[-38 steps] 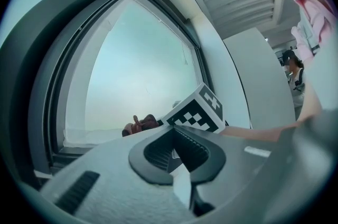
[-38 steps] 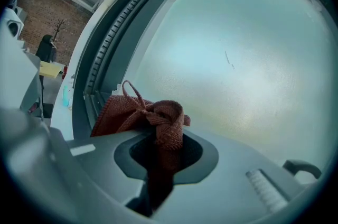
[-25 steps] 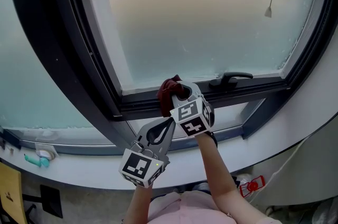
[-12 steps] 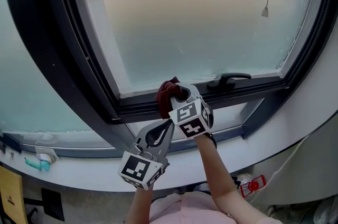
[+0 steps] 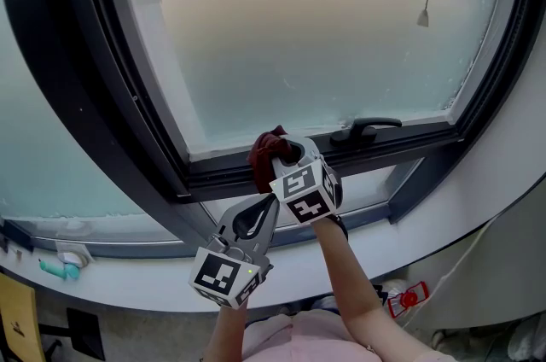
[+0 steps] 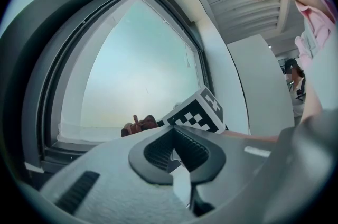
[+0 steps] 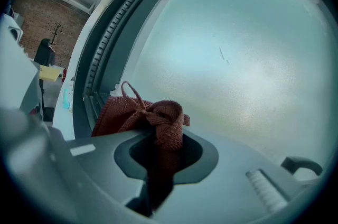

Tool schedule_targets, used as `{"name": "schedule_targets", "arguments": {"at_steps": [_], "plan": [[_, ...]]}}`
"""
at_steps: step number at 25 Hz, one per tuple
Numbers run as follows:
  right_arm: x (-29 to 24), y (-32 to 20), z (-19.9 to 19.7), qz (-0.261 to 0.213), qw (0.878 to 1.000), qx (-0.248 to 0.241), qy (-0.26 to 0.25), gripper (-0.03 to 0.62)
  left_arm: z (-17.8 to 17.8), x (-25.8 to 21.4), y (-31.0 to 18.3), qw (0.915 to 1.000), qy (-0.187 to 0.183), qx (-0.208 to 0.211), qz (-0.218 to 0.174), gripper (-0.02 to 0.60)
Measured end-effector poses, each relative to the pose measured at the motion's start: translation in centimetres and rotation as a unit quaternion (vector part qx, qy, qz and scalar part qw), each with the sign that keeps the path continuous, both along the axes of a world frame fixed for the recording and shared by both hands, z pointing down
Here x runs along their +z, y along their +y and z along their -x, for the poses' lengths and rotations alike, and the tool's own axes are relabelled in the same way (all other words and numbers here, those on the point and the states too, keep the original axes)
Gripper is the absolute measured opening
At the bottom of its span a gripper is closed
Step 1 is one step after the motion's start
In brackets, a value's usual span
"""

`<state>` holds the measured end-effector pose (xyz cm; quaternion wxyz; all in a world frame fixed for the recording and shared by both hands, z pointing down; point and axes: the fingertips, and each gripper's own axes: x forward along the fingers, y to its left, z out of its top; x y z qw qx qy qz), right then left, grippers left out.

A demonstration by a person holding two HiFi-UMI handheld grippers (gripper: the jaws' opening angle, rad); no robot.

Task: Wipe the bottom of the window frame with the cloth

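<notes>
Cloth point(image 5: 266, 150), dark red and bunched, is clamped in the right tool point(image 5: 288, 149) at the window frame point(image 5: 401, 145) bottom rail, left of the handle point(image 5: 368, 126). Left tool point(image 5: 271, 200), below-left of the right one and over the white sill point(image 5: 444, 219), is clenched on nothing. Beyond both: frosted glass point(image 5: 316, 27) and a pull cord point(image 5: 424, 15). The tool hides the cloth's underside, so contact with the rail is unclear.
</notes>
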<state>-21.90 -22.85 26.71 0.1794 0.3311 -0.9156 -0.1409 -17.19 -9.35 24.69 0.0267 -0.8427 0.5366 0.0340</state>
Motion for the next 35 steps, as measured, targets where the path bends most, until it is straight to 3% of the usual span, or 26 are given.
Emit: {"name": "schedule_targets", "arguments": {"at_steps": [35], "plan": [[0.08, -0.06, -0.02, 0.000, 1.000, 0.003, 0.001, 0.058, 0.07, 0.11, -0.06, 0.9999, 0.003, 0.011, 0.007, 0.002]]}}
